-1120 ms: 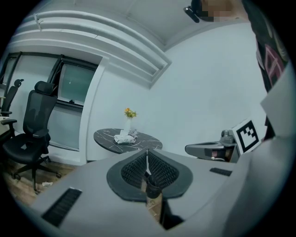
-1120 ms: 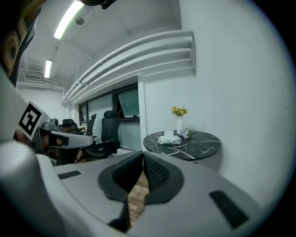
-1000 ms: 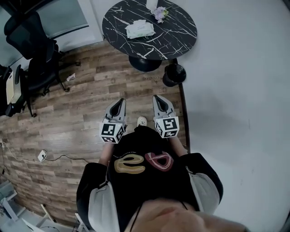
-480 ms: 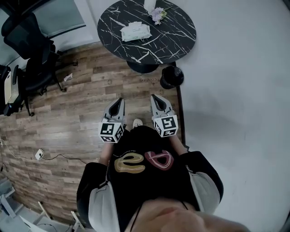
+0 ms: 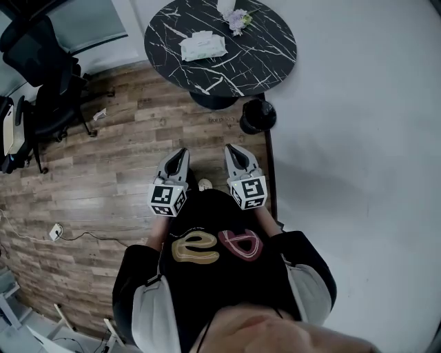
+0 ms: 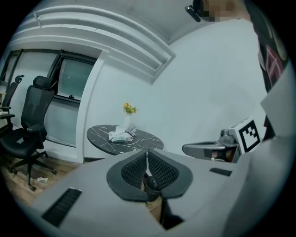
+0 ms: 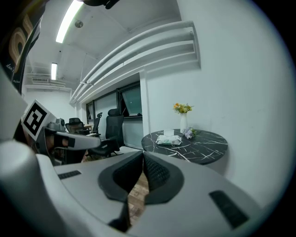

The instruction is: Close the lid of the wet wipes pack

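Head view: the left gripper and the right gripper were held side by side above the wooden floor, and the wet wipes pack was spotted lying on the round black marble table, well apart from both, near a vase. Left gripper view: the jaws were pressed together with nothing caught between them, and the pack was seen far ahead on the tabletop. Right gripper view: the jaws were likewise clenched on nothing, with the pack seen on the table beyond them, just before the vase.
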A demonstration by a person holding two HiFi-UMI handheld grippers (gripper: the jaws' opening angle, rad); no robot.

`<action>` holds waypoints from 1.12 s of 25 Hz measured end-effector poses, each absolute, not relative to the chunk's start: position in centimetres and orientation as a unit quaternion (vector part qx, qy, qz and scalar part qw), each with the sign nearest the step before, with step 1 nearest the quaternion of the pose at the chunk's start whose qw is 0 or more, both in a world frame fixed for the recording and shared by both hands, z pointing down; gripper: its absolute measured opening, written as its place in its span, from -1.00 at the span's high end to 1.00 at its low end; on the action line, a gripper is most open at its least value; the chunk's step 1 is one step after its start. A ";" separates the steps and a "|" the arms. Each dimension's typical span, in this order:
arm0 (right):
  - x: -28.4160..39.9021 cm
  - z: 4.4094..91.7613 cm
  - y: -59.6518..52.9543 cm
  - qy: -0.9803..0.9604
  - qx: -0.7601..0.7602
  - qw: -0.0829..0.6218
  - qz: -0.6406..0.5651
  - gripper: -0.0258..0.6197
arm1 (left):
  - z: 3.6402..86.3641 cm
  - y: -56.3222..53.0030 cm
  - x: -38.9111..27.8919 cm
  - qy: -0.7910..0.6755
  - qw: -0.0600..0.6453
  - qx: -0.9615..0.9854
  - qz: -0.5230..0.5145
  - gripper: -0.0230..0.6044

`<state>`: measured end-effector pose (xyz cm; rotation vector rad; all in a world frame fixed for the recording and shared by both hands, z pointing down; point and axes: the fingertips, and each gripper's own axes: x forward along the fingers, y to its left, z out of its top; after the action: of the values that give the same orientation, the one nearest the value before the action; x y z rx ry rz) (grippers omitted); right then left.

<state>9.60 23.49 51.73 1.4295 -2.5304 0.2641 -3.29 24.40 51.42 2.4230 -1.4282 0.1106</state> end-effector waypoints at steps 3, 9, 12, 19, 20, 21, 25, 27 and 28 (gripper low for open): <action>9.8 51.8 23.1 -0.859 0.493 0.108 0.090 0.88 | 51.8 23.8 -3.3 -0.498 0.165 0.850 0.038 0.85; 10.4 52.5 22.0 -0.844 0.514 0.118 0.098 0.88 | 52.1 21.2 -3.1 -0.481 0.163 0.861 0.032 0.85; 10.5 52.7 20.9 -0.838 0.521 0.125 0.105 0.88 | 52.1 19.5 -3.2 -0.472 0.162 0.866 0.031 0.85; 9.0 52.2 15.8 -0.831 0.531 0.130 0.104 0.88 | 52.3 13.8 -4.8 -0.468 0.166 0.867 0.034 0.85; 8.7 52.0 14.9 -0.830 0.532 0.129 0.103 0.88 | 52.4 12.8 -5.1 -0.468 0.167 0.867 0.034 0.85; 8.6 52.0 13.9 -0.829 0.534 0.128 0.103 0.88 | 52.4 11.8 -5.4 -0.467 0.169 0.867 0.032 0.85; 8.0 52.0 10.3 -0.822 0.544 0.131 0.110 0.88 | 52.2 8.0 -6.3 -0.459 0.171 0.871 0.029 0.85; 7.5 51.9 8.4 -0.818 0.550 0.127 0.113 0.88 | 52.0 6.2 -6.9 -0.452 0.172 0.875 0.031 0.85; 7.2 51.8 7.5 -0.816 0.553 0.125 0.114 0.88 | 52.0 5.3 -7.1 -0.449 0.173 0.876 0.032 0.85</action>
<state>7.24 7.52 51.77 1.6121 -2.3767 0.3309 -7.11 5.29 52.02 2.4865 -1.2726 0.0916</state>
